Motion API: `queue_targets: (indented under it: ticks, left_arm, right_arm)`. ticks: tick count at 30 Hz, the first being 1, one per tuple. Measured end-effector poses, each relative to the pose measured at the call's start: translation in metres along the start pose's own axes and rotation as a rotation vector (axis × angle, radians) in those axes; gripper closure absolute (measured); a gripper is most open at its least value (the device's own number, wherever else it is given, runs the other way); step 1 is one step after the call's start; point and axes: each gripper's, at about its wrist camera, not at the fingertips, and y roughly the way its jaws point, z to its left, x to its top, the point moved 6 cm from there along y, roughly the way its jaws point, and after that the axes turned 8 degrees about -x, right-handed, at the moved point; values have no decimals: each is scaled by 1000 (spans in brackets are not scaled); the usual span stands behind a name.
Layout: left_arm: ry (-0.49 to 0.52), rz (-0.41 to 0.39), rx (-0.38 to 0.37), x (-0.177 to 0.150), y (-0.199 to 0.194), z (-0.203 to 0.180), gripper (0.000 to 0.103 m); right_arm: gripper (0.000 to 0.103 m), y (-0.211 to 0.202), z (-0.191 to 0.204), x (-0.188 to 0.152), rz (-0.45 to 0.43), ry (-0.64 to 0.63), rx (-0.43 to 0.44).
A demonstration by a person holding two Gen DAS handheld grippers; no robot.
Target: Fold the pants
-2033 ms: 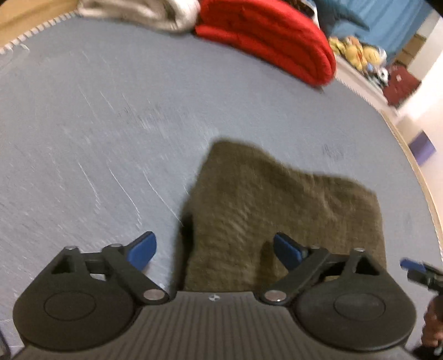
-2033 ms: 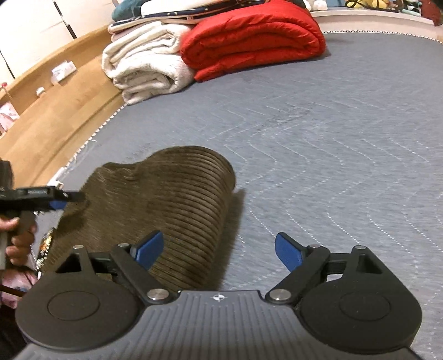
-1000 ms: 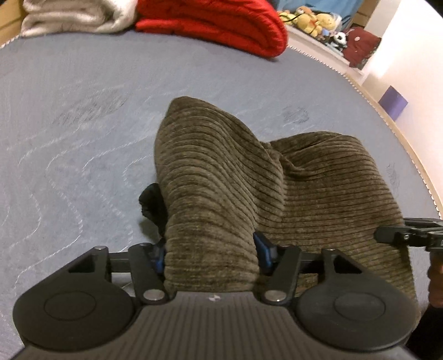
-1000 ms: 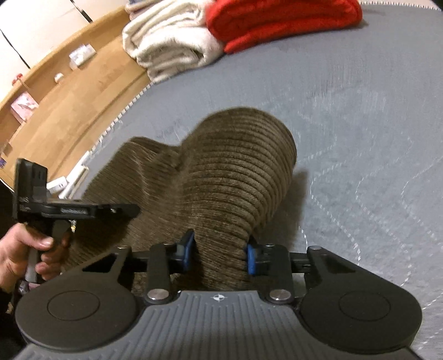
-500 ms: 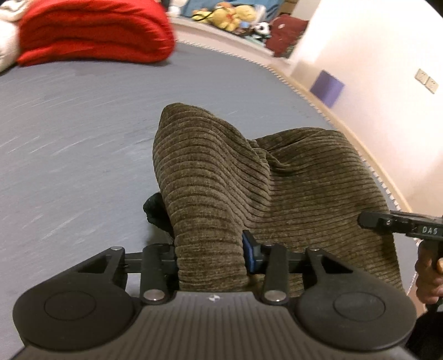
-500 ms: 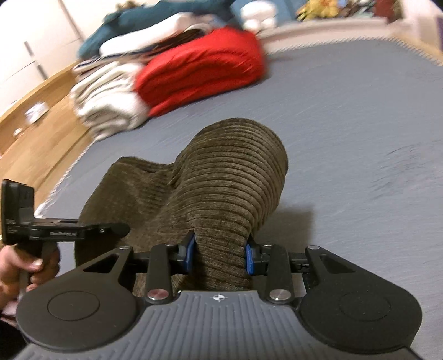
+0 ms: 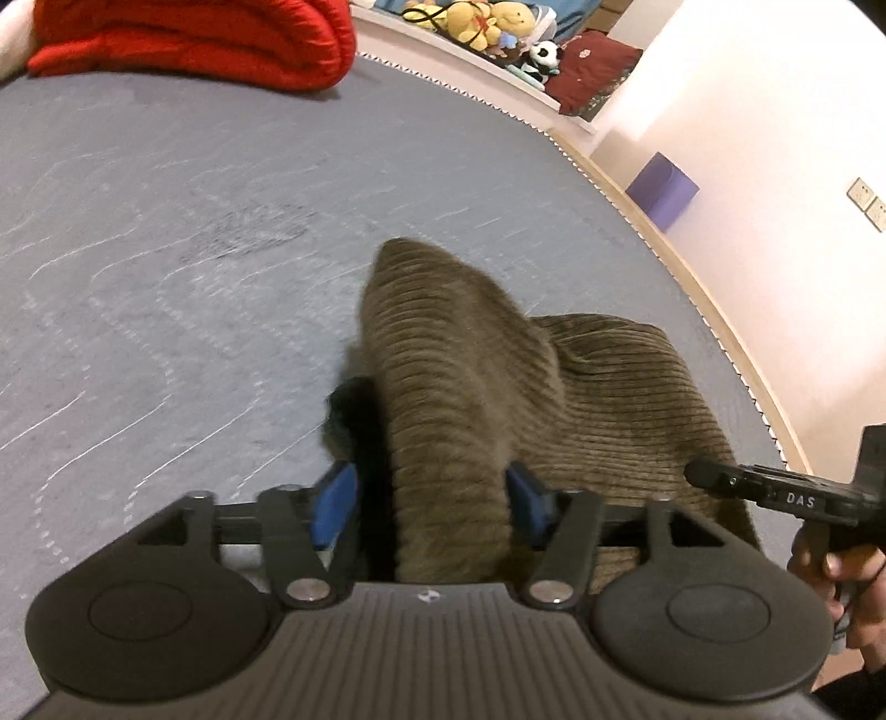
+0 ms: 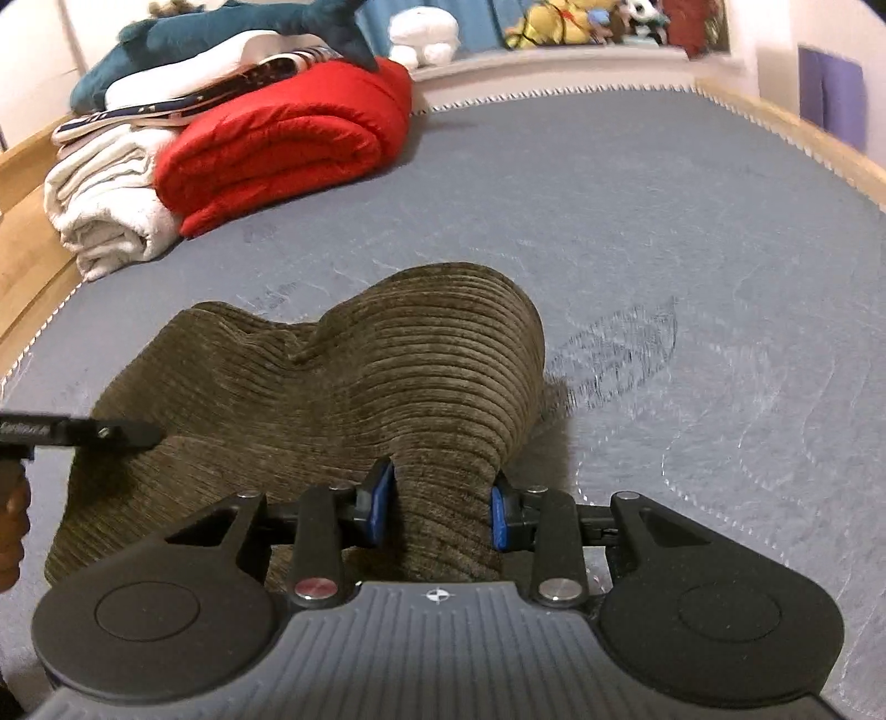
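Note:
The pants (image 7: 470, 399) are olive-brown corduroy, folded into a thick bundle on the grey mattress (image 7: 166, 232). My left gripper (image 7: 429, 501) has its jaws partly spread: the right pad touches the fold, the left pad stands off it with a dark gap between. My right gripper (image 8: 440, 507) is shut on the other corner of the pants (image 8: 387, 382), both blue pads pressed against the fold. The cloth humps up between the two grips. Each gripper shows in the other's view, the right one at the right edge (image 7: 775, 493) and the left one at the left edge (image 8: 72, 432).
A red folded quilt (image 8: 288, 138) and white towels (image 8: 105, 210) lie at the far end of the mattress, with a blue plush shark (image 8: 221, 33) on top. Stuffed toys (image 7: 482, 22) line the back ledge. A wooden bed frame (image 7: 692, 288) and a purple box (image 7: 662, 188) are at the right.
Both grippers closed on the folded pants and lifted its near edge. In the last half second the left jaws spread apart, while the right stays clamped. Both views swung to the right.

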Motion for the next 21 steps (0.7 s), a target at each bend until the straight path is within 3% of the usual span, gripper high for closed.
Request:
queue_targets:
  ticks: [3, 6, 7, 12, 14, 17, 21]
  left_arm:
    - [-18, 32, -40, -4, -10, 1, 29]
    - [-6, 117, -80, -19, -14, 4, 21]
    - [0, 148, -81, -23, -8, 4, 20]
    - [-33, 178, -67, -37, 14, 13, 8]
    - [-75, 177, -77, -37, 22, 19, 5]
    - [-60, 156, -68, -38, 27, 16, 3]
    - [-47, 144, -41, -37, 30, 13, 3]
  right_arm:
    - [52, -2, -9, -1, 61, 43, -42]
    - [21, -18, -7, -6, 91, 77, -30]
    - [16, -23, -5, -12, 123, 83, -27]
    - [16, -20, 0, -49, 273, 142, -47]
    - [16, -20, -4, -57, 258, 216, -37]
    - [16, -20, -10, -65, 235, 280, -13]
    - [16, -26, -4, -65, 189, 223, -45]
